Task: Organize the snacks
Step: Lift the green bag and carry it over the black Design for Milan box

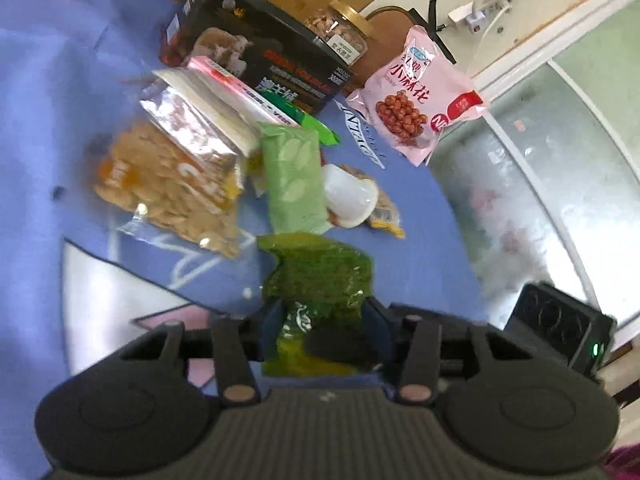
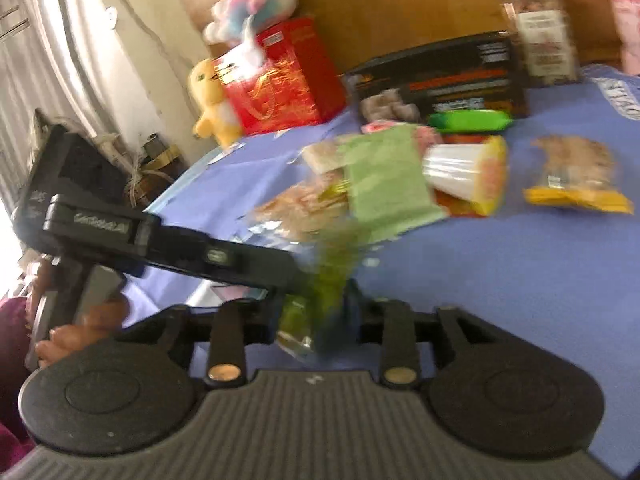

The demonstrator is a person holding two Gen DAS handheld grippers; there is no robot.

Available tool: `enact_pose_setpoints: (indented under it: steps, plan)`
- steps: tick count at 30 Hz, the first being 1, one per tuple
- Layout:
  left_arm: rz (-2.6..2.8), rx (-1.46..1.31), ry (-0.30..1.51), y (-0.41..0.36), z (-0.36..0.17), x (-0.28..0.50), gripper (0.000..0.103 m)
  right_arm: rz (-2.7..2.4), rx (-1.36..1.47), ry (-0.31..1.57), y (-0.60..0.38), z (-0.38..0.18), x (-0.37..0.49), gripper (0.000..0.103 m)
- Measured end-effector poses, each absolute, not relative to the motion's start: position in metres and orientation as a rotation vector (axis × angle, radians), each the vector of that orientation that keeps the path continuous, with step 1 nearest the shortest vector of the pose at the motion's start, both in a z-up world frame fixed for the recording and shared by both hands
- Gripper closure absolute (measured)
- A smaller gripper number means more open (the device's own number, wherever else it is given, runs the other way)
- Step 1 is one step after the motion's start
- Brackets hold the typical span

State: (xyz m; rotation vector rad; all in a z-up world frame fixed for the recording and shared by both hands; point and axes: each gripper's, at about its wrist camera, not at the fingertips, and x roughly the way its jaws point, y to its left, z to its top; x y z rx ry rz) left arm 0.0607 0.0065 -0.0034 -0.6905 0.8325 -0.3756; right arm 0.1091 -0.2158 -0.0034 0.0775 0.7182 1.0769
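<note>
A dark green snack bag (image 1: 320, 280) is held between both grippers above a blue cloth (image 1: 60, 120). My left gripper (image 1: 322, 322) is shut on its near end. My right gripper (image 2: 316, 316) is shut on the same green bag (image 2: 332, 276), which is blurred; the left gripper's body (image 2: 168, 248) comes in from the left. Behind lie a pale green packet (image 1: 294, 182), a clear bag of nuts (image 1: 168, 188), a white cup (image 1: 350, 196), a pink snack bag (image 1: 416, 96), a black box (image 1: 256, 52) and a nut jar (image 1: 340, 28).
A red box (image 2: 288, 76) and plush toys (image 2: 212, 100) stand at the cloth's far left in the right wrist view. A yellow-ended snack pack (image 2: 576, 176) lies at the right. A black device (image 1: 560, 328) sits past the cloth's right edge, beside a glass door (image 1: 520, 184).
</note>
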Motion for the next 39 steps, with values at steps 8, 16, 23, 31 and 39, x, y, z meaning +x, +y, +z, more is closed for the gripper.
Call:
enact_pose_setpoints:
  steps: [8,16,23,31,39]
  plan:
    - [-0.517,-0.611,0.869,-0.043,-0.012,0.089,0.060,0.927,0.203,0.726,-0.285,-0.010,0.115,0.080]
    - [-0.606,-0.626,0.888,-0.071,-0.014,0.107,0.037,0.842,0.326,0.745,-0.328,-0.011,0.114,0.079]
    - [-0.605,-0.618,0.872,-0.075,-0.012,0.102,0.017,0.913,0.615,0.873,-0.343,-0.033,0.128,0.088]
    - [-0.548,-0.504,0.817,-0.074,0.018,0.095,0.039,1.023,0.708,0.860,-0.338,-0.014,0.137,0.088]
    - [-0.490,-0.452,0.700,-0.055,0.059,0.093,0.039,1.082,0.639,0.778,-0.307,0.024,0.151,0.087]
